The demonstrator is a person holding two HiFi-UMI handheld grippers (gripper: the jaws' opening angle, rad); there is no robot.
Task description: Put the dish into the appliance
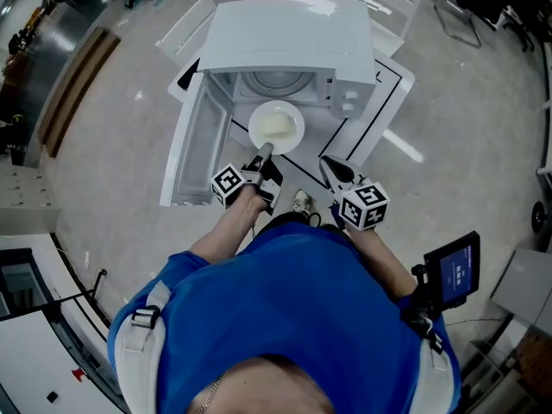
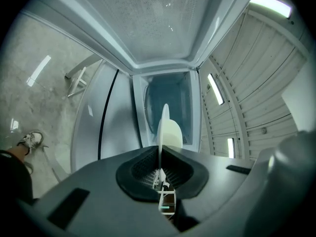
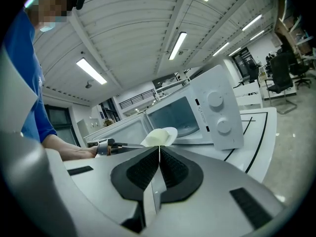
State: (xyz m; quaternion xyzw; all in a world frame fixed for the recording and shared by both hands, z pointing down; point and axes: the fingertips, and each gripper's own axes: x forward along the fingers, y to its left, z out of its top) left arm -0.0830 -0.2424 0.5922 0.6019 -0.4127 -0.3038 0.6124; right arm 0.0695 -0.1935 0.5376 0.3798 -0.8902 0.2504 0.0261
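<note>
At the mouth of the open microwave (image 1: 285, 41), a person's left gripper (image 1: 263, 152) holds a pale dish (image 1: 276, 128) by its near rim, the fingers (image 2: 148, 168) clamped tight on the edge, with the rest of the dish jutting out unsupported just before the opening. The right gripper (image 1: 332, 169) hangs beside it, nearer the person, with its fingers pressed together on nothing.

With only one rim pinched, the dish will want to droop or twist. The step is best done by keeping it level, carrying it straight in over the sill and lowering it onto the middle of the turntable (image 1: 276, 83). The fingers should let go only once it rests there.

The door (image 1: 194, 145) stands swung wide on the left side of the table (image 1: 388, 93), close to the left arm's path, and the control panel (image 3: 219, 113) with its two knobs borders the opening on the right. Nothing appears to block the cavity itself, though its roof leaves little room for lifting.

The right gripper is best kept clear of the door's swing until closing time. Lower in the head view, a shoe (image 1: 301, 201) shows on the floor at the table's edge, and a small lit screen (image 1: 457, 270) rides beside the person's right arm.
</note>
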